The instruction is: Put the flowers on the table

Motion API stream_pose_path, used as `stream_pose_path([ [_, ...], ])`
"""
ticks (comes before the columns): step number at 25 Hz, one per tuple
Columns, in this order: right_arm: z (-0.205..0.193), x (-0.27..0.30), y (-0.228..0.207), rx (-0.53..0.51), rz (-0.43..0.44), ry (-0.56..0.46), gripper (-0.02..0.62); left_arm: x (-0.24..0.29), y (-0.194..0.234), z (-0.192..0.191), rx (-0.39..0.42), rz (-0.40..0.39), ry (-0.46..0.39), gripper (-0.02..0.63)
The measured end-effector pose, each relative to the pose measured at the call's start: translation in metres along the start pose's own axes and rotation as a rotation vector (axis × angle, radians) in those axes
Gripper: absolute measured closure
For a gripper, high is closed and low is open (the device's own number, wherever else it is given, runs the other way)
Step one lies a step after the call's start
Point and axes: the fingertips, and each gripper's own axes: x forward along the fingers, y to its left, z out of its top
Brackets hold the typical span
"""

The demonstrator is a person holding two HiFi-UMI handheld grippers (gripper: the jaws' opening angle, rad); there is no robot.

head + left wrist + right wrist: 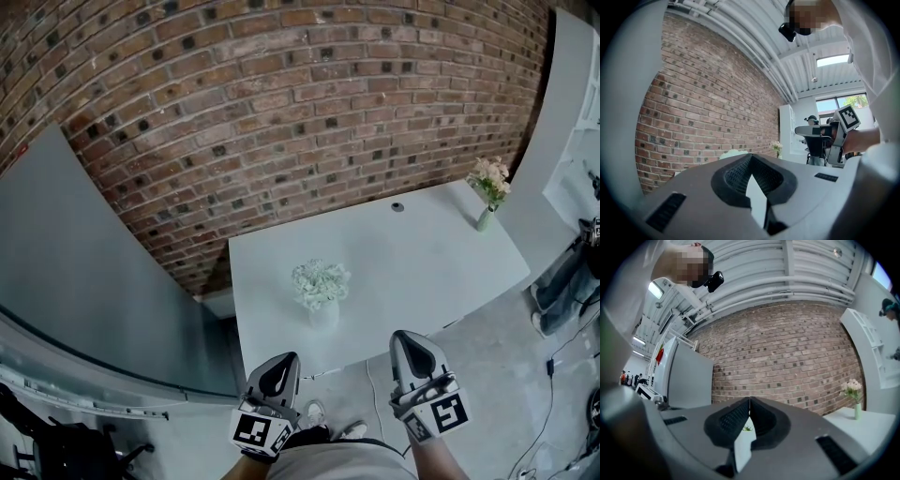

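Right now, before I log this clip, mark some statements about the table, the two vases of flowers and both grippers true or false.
1. The white flowers in a round white vase stand on the white table. True.
2. The pale flowers in a slim green vase lie tipped over. False: they stand upright near the table's far right corner.
3. The left gripper holds a vase. False: its jaws are shut on nothing.
4. The right gripper is shut and empty. True.
5. The two vases touch. False: they stand well apart.

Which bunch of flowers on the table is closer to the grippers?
The white bunch in the squat white vase, by the front edge of the table; the pinkish bunch in the slim green vase stands at its far right corner.
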Motion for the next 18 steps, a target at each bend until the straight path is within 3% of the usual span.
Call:
stream_pose_path([
  [9, 0.005, 0.007, -0.026, -0.012, -0.068, -0.006, 0.578, 0.001, 0.017, 0.009, -0.007, 0.03, -0.014, 0.598],
  [18, 0.003, 0.022, -0.017, -0.017, -0.041, 0.003, 0.578, 0.005, 0.027, 0.006, -0.017, 0.034, -0.019, 0.598],
])
